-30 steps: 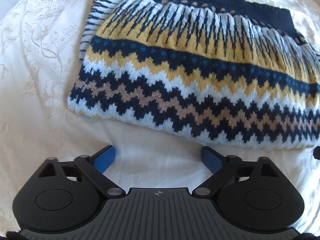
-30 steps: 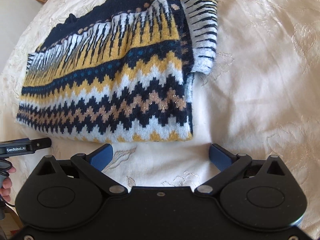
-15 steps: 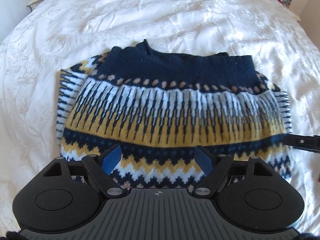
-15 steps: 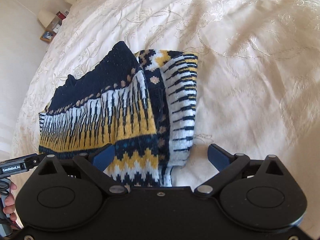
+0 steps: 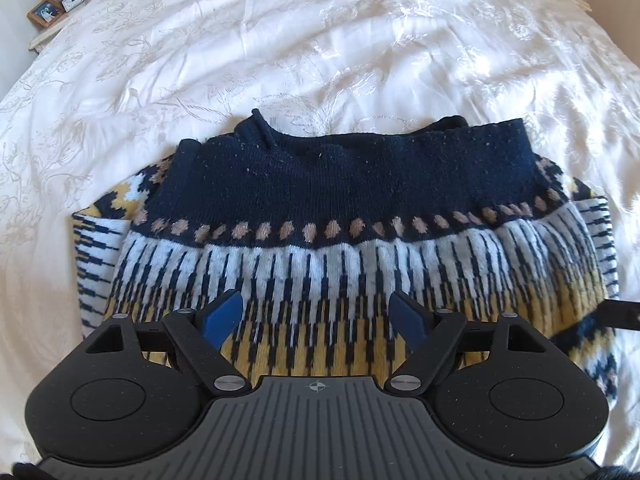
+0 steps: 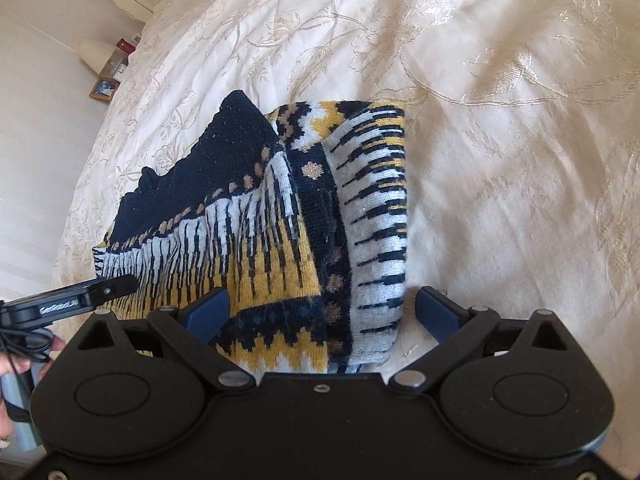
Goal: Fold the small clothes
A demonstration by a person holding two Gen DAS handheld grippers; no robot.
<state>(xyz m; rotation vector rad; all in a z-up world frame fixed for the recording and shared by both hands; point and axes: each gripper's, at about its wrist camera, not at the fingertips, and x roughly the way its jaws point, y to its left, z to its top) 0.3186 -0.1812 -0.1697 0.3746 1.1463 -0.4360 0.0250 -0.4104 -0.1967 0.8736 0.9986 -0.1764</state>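
patterned sweater (image 5: 344, 256) lies on the white bedspread (image 5: 320, 48), sleeves tucked and body doubled, so folding looks nearly complete. left gripper (image 5: 318, 320) and right gripper (image 6: 322, 314) hang over it, jaws spread and empty; any final fold or tidying remains.

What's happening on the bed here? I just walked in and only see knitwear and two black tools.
A person is folding a patterned knit sweater on a cream embroidered bedspread, with a handheld gripper in each hand. The sweater lies folded, sleeves tucked in. The left gripper hovers open over its middle. The right gripper is open at the sweater's right edge, straddling the tucked sleeve. Neither is gripping fabric.
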